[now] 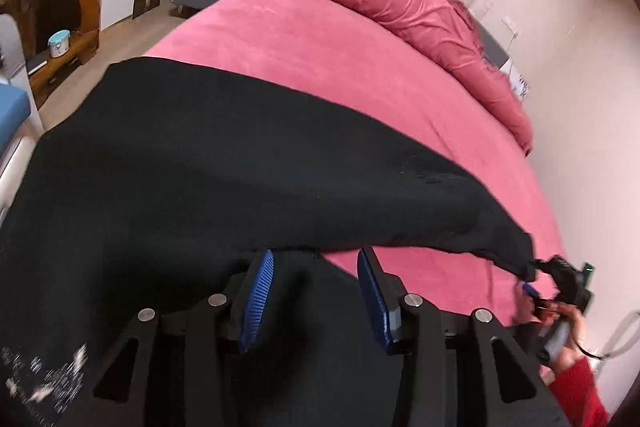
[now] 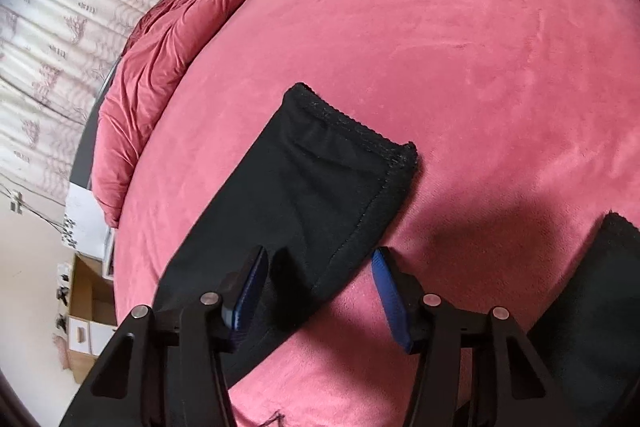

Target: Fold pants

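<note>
We had both grippers, left (image 1: 316, 291) and right (image 2: 320, 287), part-open and empty over the black fabric pants (image 2: 304, 195) on the pink plush bed (image 2: 460, 47); judging the legs still spread, next we needed to pinch a cuff.

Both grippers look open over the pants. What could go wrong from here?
1. The right gripper straddles only the side seam of the pant leg; closing here may pinch one layer, so the fold skews.
2. The left gripper sits at the fabric edge with the pink bedspread between its fingers; it may grab the bedspread too.
3. The other leg's hem lies apart, so the cuffs may not line up.
</note>
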Demonstrator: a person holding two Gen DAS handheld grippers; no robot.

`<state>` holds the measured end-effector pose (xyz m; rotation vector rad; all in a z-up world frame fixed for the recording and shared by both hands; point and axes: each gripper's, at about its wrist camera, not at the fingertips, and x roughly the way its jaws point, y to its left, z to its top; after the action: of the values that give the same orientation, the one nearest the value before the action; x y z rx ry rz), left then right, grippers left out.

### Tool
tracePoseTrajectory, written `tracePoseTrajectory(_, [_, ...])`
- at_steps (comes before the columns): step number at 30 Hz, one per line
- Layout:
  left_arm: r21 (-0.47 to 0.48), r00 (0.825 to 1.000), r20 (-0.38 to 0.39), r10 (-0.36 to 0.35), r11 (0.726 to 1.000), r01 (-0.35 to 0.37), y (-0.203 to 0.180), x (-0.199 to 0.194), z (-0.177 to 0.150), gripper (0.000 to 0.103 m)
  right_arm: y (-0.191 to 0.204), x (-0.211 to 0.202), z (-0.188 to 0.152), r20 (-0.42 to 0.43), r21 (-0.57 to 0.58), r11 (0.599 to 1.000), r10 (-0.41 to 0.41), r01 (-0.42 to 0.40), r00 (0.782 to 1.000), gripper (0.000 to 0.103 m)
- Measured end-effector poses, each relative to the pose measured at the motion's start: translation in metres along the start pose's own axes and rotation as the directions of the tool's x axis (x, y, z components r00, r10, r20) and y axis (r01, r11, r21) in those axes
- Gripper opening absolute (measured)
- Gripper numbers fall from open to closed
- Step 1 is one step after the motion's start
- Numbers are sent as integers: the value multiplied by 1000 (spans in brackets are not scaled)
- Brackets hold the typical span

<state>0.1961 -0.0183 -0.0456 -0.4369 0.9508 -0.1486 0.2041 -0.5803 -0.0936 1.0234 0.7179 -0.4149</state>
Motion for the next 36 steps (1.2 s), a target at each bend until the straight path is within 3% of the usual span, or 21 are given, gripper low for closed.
tracePoseTrajectory(3, [21, 999, -25, 38, 999, -37, -2, 28, 6, 45, -2, -12, -5, 15, 42, 994, 102, -103, 995, 56])
tracePoseTrajectory(5, [47, 998, -55, 44, 998, -41, -3, 42, 6, 45, 4, -13, -6, 12, 7, 993, 117, -117, 993, 56])
tracePoseTrajectory(8, [106, 998, -31, 59, 993, -56, -11, 44, 2, 44, 3, -3, -5, -28, -6, 989, 150, -151, 988, 56])
tracePoseTrajectory(10, [153, 997, -20, 81, 985, -76, -18, 47, 1, 43, 1, 3, -2, -23, 15, 987, 158, -157, 987, 45])
tracePoseTrajectory(12, [154, 996, -8, 85, 985, -82, -14, 44, 1, 33, 2, 9, 0, -17, -13, 994, 104, -105, 994, 17])
tracePoseTrajectory(16, [105, 998, -20, 67, 992, -65, -4, 39, 3, 17, 9, 2, 5, 4, -47, 997, 62, -62, 998, 11])
tracePoseTrajectory(18, [106, 998, -25, 55, 993, -52, 1, 33, 4, 12, 17, -14, 12, 53, -104, 994, 48, -43, 997, 10])
tracePoseTrajectory(23, [150, 1000, -24, -8, 989, 11, 3, 13, -1, 11, 24, -66, 30, 164, -180, 984, 47, -17, 985, 10])
tracePoseTrajectory(29, [182, 991, -124, -43, 981, 66, 4, 23, -7, 14, -11, -36, 22, 27, -168, 983, -69, 73, 997, 12])
tracePoseTrajectory(32, [181, 986, -130, -101, 976, 124, 4, 15, -5, 22, -33, -27, 16, -23, -116, 989, -99, 96, 995, 24])
tracePoseTrajectory(34, [174, 982, -124, -143, 971, 163, 5, 7, 4, 28, -42, -30, 17, -22, -102, 988, -122, 119, 992, 39])
tracePoseTrajectory(36, [152, 980, -118, -160, 972, 177, 9, 2, 19, 31, -44, -41, 19, 5, -105, 981, -161, 161, 987, 43])
